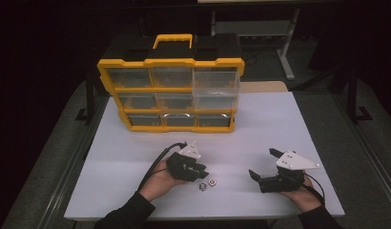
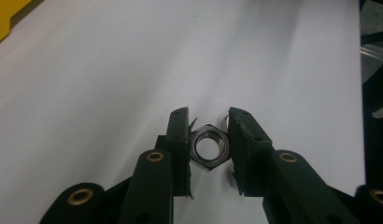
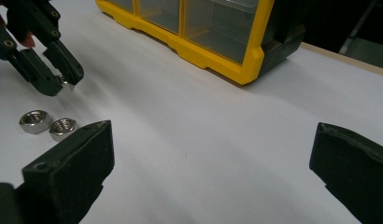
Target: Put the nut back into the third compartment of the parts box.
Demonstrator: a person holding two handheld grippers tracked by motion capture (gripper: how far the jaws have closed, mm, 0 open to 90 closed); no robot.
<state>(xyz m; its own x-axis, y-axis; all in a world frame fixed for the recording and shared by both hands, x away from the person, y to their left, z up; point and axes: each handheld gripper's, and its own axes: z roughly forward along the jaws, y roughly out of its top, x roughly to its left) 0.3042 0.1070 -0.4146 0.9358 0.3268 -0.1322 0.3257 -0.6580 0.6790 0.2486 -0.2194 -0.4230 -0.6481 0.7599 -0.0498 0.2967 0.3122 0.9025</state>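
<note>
From above, our left gripper point(image 1: 199, 170) hides the nut point(image 2: 208, 147) it has pinched between nearly closed jaws, at the near middle of the counter point(image 1: 260, 124). Two more nuts point(image 1: 207, 184) lie just right of its tips. Our right gripper point(image 1: 261, 164) gapes wide, holding nothing, well apart to the right.

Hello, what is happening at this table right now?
A person holds a gripper in each hand. The left gripper is closed on a steel hex nut. Two more nuts lie on the white table close by. The right gripper rests open, holding nothing. A yellow drawer organizer stands at the back.
</note>
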